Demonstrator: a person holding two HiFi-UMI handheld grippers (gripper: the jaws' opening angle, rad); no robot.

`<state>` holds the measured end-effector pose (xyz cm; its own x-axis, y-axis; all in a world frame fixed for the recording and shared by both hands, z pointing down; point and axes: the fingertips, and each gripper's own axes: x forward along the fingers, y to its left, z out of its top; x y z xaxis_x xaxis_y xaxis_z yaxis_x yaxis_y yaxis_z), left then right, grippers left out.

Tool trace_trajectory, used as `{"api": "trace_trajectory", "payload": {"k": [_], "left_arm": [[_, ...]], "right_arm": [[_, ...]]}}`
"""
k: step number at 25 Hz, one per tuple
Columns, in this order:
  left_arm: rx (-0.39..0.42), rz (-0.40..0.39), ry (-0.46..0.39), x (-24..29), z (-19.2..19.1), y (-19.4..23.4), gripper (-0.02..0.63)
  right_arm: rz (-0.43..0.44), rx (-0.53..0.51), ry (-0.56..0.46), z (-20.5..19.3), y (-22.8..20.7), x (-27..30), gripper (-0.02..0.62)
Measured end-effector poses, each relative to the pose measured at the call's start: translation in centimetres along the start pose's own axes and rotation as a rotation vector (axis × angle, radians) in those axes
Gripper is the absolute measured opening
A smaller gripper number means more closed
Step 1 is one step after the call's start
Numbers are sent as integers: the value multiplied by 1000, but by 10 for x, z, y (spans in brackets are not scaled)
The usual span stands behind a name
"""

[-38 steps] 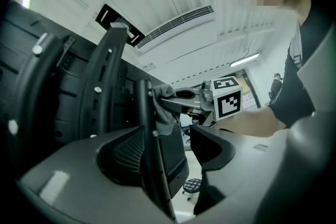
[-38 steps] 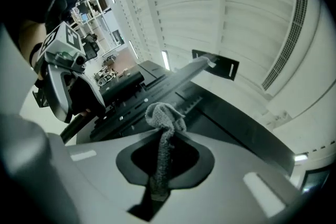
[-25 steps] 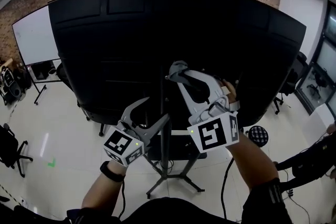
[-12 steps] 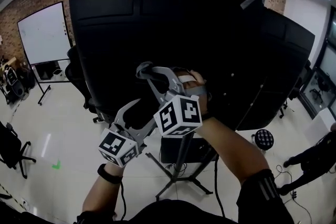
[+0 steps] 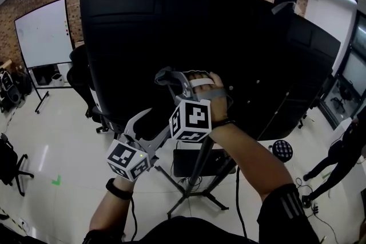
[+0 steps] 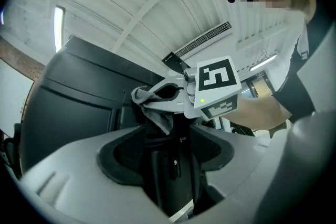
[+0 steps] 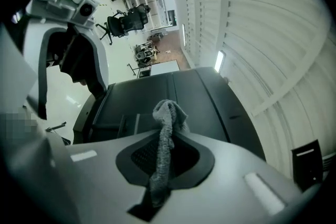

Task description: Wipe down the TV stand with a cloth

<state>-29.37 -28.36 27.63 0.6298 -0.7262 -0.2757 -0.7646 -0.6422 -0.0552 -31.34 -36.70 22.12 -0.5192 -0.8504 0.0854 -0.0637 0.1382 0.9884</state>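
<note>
The back of a big black TV (image 5: 171,26) stands on a black stand (image 5: 197,171) with a pole and splayed legs. My right gripper (image 5: 164,75) is held up against the TV's lower back, shut on a grey cloth (image 7: 167,115) that sticks out past its jaws. From the left gripper view that cloth (image 6: 156,112) hangs from the right gripper (image 6: 144,96). Lower and to the left, my left gripper (image 5: 168,118) is open and holds nothing. Its jaws point up along the stand's pole (image 6: 170,176).
A whiteboard (image 5: 40,31) stands at the left and an office chair (image 5: 11,163) is near the left edge. A black box (image 5: 191,163) sits on the stand. A round stool (image 5: 283,148) and a person (image 5: 340,160) are at the right. Cables trail on the white floor.
My right gripper with the cloth has moved left across the TV's back, from right of the pole to left of it. The left gripper has hardly moved.
</note>
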Motion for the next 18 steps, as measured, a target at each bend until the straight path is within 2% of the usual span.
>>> {"api": "trace_trajectory", "payload": {"k": [4,11,14,18], "left_arm": [[-20,-49,-9,10,-1,-15,288],[-40,-129,-16,30,-9,-35,288],[-47,-137,-17,30,-9,-36,288],[-46,-125,-18,23,-9,-30,288]], "right_arm": [[-4,-18,108,-29,-3,-16,19],[-17,-97,220,-59,-6,-29,18],[-23,-101,218,-61,-5,-32,18],[-27,-15,124,-42,-5,-40,18]]}}
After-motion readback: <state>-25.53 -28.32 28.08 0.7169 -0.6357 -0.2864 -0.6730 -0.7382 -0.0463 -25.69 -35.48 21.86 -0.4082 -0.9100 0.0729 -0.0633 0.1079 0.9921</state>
